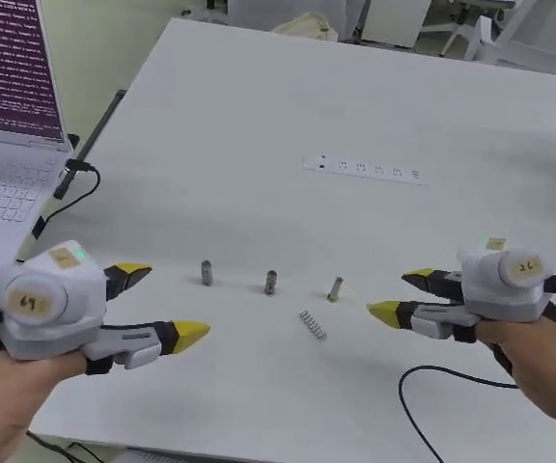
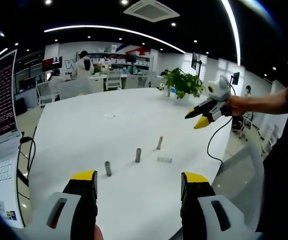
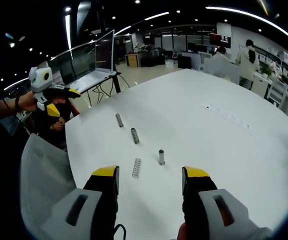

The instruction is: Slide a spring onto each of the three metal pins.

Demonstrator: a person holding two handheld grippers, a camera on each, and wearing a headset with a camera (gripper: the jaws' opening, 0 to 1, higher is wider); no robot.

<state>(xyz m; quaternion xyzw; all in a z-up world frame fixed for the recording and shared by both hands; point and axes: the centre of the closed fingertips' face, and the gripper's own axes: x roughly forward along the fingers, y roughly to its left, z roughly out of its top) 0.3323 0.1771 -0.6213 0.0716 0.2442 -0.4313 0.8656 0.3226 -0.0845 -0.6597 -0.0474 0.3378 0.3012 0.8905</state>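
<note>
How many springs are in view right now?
3: a spring on the left pin, another on the middle pin, a loose spring lying by the bare right pin.

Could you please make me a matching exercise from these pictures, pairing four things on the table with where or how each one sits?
Things:
1. loose metal coil spring
2. short metal pin beside that spring
3. long white power strip
4. open white laptop

Places or states:
a. at the left edge, screen lit
b. lying on its side on the white table
c. standing on end, no spring on it
d. lying flat mid-table, away from the person

Pairs: 1-b, 2-c, 3-d, 4-a
</note>
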